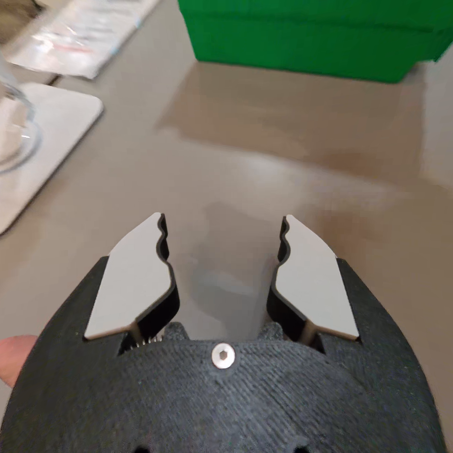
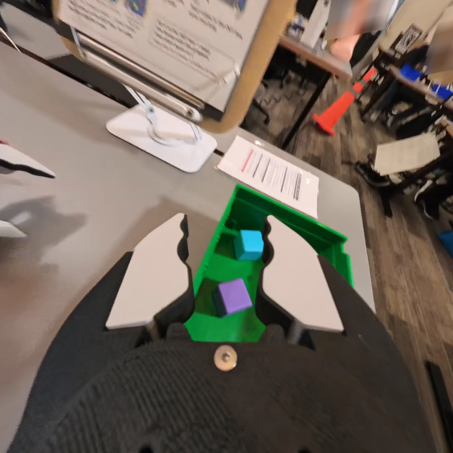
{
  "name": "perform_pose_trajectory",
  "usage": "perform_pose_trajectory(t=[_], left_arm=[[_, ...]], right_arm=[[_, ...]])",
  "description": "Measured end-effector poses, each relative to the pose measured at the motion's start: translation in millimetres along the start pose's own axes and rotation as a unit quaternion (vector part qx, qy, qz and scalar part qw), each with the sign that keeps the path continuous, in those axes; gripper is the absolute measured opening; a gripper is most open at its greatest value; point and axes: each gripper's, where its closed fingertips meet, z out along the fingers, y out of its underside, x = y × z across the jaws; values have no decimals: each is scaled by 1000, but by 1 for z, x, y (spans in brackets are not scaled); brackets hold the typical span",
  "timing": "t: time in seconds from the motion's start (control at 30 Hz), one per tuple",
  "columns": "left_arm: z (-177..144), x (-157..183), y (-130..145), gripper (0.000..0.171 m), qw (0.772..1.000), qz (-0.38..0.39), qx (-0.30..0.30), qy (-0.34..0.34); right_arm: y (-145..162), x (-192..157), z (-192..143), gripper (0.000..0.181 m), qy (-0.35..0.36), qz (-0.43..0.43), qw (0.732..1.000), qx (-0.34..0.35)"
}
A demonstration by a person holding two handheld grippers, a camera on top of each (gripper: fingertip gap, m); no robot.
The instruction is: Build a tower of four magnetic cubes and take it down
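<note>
Left wrist view shows the left gripper point(image 1: 224, 235) with its jaws apart and nothing between them; it hangs over bare table point(image 1: 171, 159), touching nothing. At the table's left edge lies a white stand base point(image 1: 56, 127), with a laminated sheet point(image 1: 81, 36) beyond it, and the green bin point(image 1: 318, 36) stands at the far side, well apart from the fingertips. In the right wrist view the right gripper point(image 2: 226, 235) is also released and empty, hovering over the bin point(image 2: 306, 228), which sits near the table's right edge. Two cubes lie inside the bin: a purple cube point(image 2: 232, 297) nearer the gripper and a blue cube point(image 2: 248, 245) farther on. Neither finger touches a cube. Whether more cubes lie elsewhere, I cannot tell.
</note>
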Motion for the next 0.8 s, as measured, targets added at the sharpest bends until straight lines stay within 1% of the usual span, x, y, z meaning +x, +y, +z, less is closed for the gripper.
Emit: perform_pose_trajectory(t=[0.03,0.1,0.13,0.2,0.27,0.33,0.37,0.4,0.43,0.47,0.5,0.57,0.6,0.63,0.7,0.77,0.8], left_arm=[[-4,-7,-5,89,1000,-6,15,-20],[-13,-20,-16,99,997,-21,49,-55],[-18,-23,-22,96,995,-27,66,-64],[-28,-28,-33,84,992,-32,100,-74],[-35,-33,-40,79,987,-39,124,-91],[-42,-43,-44,73,978,-50,149,-134],[-45,-44,-46,48,976,-48,162,-140],[-48,-46,-47,29,973,-50,169,-149],[-48,-46,-46,19,973,-50,169,-151],[-48,-45,-46,16,973,-51,170,-145],[-50,-44,-47,18,973,-54,176,-138],[-56,-43,-52,28,970,-63,202,-122],[-60,-46,-53,32,967,-74,210,-127],[-62,-49,-52,32,965,-83,210,-132],[-61,-48,-51,31,967,-91,211,-112],[-61,-51,-50,45,962,-118,219,-112],[-63,-51,-52,47,958,-128,232,-110]], right_arm=[[-7,-10,0,59,-7,-3,1000,15],[-20,-33,3,66,-28,0,999,41],[-26,-45,4,65,-41,6,998,56],[-35,-71,7,67,-74,22,994,82],[-41,-97,10,67,-107,39,988,100],[-42,-123,13,67,-147,59,981,112],[-42,-136,15,66,-166,70,977,118],[-42,-148,16,66,-181,79,973,122],[-40,-158,18,66,-191,83,970,123],[-38,-166,21,66,-196,83,969,122],[-34,-172,24,66,-198,78,970,117],[-29,-181,27,66,-199,65,972,109],[-28,-183,28,66,-198,62,972,111],[-29,-184,28,65,-196,66,972,115],[-32,-183,27,61,-191,85,969,133],[-35,-180,27,58,-183,111,965,152],[-34,-180,28,59,-184,121,963,156]])
